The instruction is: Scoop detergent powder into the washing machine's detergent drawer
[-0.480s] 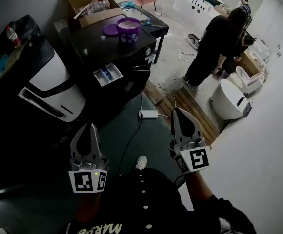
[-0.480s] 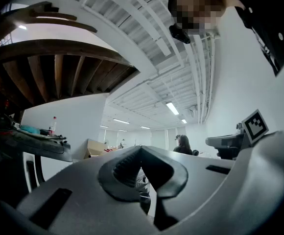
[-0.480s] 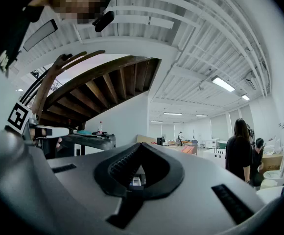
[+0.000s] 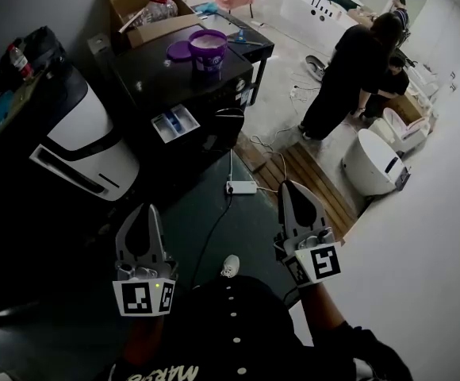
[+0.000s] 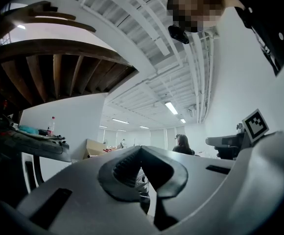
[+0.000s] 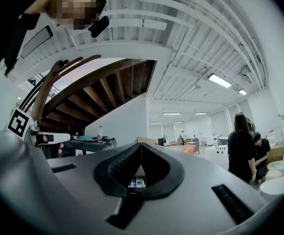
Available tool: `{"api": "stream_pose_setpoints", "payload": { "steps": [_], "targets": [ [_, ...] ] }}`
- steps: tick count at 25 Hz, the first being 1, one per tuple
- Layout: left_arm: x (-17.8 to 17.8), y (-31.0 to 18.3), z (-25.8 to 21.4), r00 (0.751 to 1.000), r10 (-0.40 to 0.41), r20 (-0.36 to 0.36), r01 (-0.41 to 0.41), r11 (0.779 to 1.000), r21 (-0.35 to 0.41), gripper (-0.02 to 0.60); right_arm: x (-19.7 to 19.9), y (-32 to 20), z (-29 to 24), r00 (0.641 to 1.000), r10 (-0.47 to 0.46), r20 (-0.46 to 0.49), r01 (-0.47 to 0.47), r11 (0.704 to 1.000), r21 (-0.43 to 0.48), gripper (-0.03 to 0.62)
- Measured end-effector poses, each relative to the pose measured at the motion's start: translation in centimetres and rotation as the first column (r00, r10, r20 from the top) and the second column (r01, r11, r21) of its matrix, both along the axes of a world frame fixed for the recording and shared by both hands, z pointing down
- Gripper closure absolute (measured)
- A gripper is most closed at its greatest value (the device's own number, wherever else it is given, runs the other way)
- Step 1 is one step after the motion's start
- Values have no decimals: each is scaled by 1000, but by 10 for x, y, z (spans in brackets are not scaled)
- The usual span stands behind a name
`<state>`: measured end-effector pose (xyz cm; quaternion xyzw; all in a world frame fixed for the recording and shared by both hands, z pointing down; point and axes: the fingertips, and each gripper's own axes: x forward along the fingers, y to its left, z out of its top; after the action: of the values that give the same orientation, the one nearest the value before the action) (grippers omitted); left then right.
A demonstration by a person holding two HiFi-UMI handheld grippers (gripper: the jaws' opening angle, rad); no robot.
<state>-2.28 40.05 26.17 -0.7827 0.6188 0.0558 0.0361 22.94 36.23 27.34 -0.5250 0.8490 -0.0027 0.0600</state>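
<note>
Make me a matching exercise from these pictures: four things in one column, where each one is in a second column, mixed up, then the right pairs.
Things:
1. purple round plastic tub
2. flat purple lid
3. white and blue detergent drawer
4. white power strip

Places:
A. on the dark floor, on a cable
B. pulled out from the front of the black washing machine
C. standing open on the machine's top
D. lying flat on the machine's top, beside the tub

Pairs: 1-C, 2-D, 3-B, 4-A
</note>
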Motion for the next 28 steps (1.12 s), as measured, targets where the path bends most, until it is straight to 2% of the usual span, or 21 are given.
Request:
{"api": "stream_pose_setpoints", "payload": {
  "steps": [4,5,6,7,11,15,20,28],
  "targets": [
    [3,-4,2,1000,1,1,-1,1000,-8,568,-4,-2,-1,999,-32,4,32,999,12,562],
    [4,-6,3,1000,1,2,-1,1000,-9,568,-4,-3,0,999,-40,13,40,999,12,491],
    [5,-8,3,1000,0,3,0,1000,-11,568,-4,-6,-1,999,-48,25,48,999,12,388],
    [7,-10,3,1000,-2,5,2,1000,-12,568,-3,-8,-1,998,-53,34,53,999,12,372],
    [14,-23,3,1000,-13,10,13,1000,-13,568,4,-23,4,998,-58,-22,58,998,14,373],
    [24,-35,4,999,-36,18,36,999,-11,568,9,-43,-1,998,-68,12,68,998,12,381],
    [31,-41,6,997,-77,20,77,997,-17,568,17,-57,17,994,-113,-7,113,994,-15,382],
    [26,-54,15,994,-105,24,106,993,-41,568,15,-81,22,991,-135,22,135,991,-18,387]
  ]
}}
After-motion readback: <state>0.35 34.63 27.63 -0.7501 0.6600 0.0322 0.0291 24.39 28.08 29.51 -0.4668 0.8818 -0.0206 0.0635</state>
